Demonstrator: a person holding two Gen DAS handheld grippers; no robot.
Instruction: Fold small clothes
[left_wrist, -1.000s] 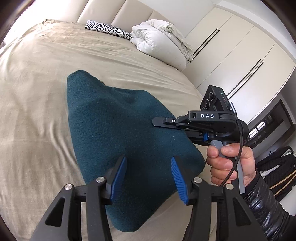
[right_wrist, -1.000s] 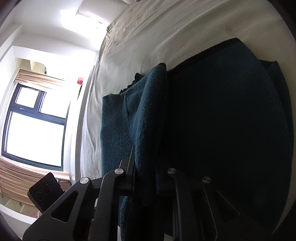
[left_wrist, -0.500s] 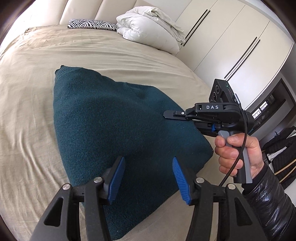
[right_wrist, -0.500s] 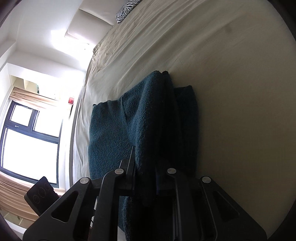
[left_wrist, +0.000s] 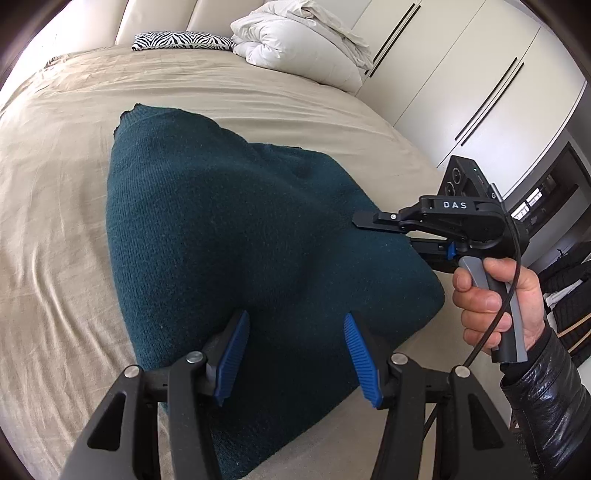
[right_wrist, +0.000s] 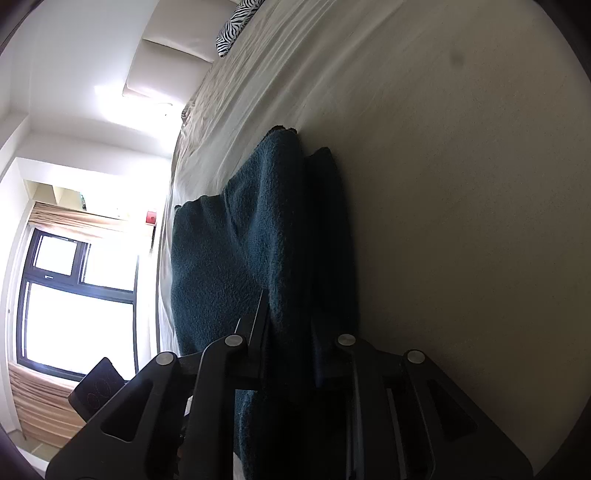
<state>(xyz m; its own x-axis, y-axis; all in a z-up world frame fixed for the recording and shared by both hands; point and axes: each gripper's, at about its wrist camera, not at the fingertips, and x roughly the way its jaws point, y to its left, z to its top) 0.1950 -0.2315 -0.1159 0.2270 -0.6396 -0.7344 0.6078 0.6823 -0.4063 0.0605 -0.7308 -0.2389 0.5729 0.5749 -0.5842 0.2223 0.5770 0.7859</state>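
Teal knit garment (left_wrist: 236, 243) is spread on the beige bed (left_wrist: 55, 221). Its three-o'clock edge sits between the opening jaws of the right gripper (left_wrist: 364, 236), marked "DAS". The left gripper (left_wrist: 293, 354) is held half open at six o'clock, gripping nothing.

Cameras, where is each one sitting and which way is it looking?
Left wrist: sits on the left gripper, looks down the bed over the teal sweater; shows its blue fingers, the right gripper and the hand.
Right wrist: rolled sideways on the right gripper, looks toward the window; its fingers are opening, sweater between them.
Shared: sweater, bed, zebra pillow.
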